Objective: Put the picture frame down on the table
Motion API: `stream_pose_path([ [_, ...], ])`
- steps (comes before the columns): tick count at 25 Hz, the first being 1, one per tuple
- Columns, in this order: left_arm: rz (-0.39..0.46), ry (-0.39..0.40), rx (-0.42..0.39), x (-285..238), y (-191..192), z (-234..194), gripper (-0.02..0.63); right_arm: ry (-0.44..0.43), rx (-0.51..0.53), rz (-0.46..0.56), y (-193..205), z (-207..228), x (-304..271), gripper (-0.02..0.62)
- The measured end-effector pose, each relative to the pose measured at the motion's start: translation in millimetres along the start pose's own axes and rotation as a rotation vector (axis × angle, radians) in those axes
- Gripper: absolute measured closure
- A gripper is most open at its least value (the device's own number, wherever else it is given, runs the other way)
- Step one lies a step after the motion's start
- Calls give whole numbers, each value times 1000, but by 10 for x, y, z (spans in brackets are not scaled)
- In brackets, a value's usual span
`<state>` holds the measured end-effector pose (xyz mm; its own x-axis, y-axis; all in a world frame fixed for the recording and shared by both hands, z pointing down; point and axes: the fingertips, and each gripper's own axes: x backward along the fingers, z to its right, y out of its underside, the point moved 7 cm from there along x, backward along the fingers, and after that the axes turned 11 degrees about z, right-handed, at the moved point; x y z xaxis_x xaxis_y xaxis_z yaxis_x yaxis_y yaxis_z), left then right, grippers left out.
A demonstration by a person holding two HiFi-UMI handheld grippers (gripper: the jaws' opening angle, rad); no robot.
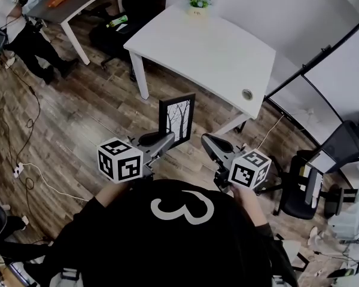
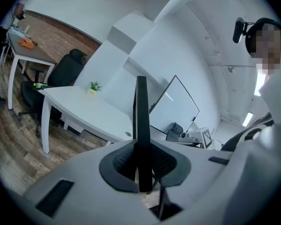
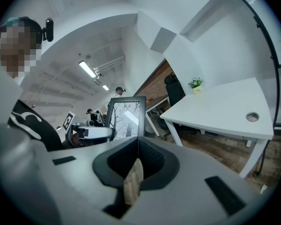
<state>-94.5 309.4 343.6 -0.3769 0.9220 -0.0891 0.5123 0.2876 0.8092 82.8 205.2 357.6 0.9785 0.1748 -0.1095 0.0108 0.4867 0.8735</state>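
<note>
Black shirt [image 1: 167,238] bore a white "3". Ahead, the left hand-held gripper [image 1: 166,140] was clamped on the picture frame [image 1: 177,119], a black rectangle with a bare-tree print. It was held upright over wood-plank floor [image 1: 78,118], short of the white worktop [image 1: 197,46] edge. The right hand-held gripper [image 1: 208,141] was closed, empty.

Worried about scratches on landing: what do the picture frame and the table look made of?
Picture frame: matte black border, plastic or painted wood, unclear which; glossy glazed front, showing a bright glare streak. Table: smooth white top and legs, likely laminate or painted board.
</note>
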Motion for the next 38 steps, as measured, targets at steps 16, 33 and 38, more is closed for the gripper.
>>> stream_pose_path([
  [16,30,3,26,53,-88,-156,549,10,11,-12,-50,-41,-146,571],
  [33,1,-36,29,-613,-453,-619,549,-31,-6,-13,-451,684,-714,571],
  [38,-32,-24,30,-1108,-582,-781,549,2,-30,-1,-650,1153,-776,571],
])
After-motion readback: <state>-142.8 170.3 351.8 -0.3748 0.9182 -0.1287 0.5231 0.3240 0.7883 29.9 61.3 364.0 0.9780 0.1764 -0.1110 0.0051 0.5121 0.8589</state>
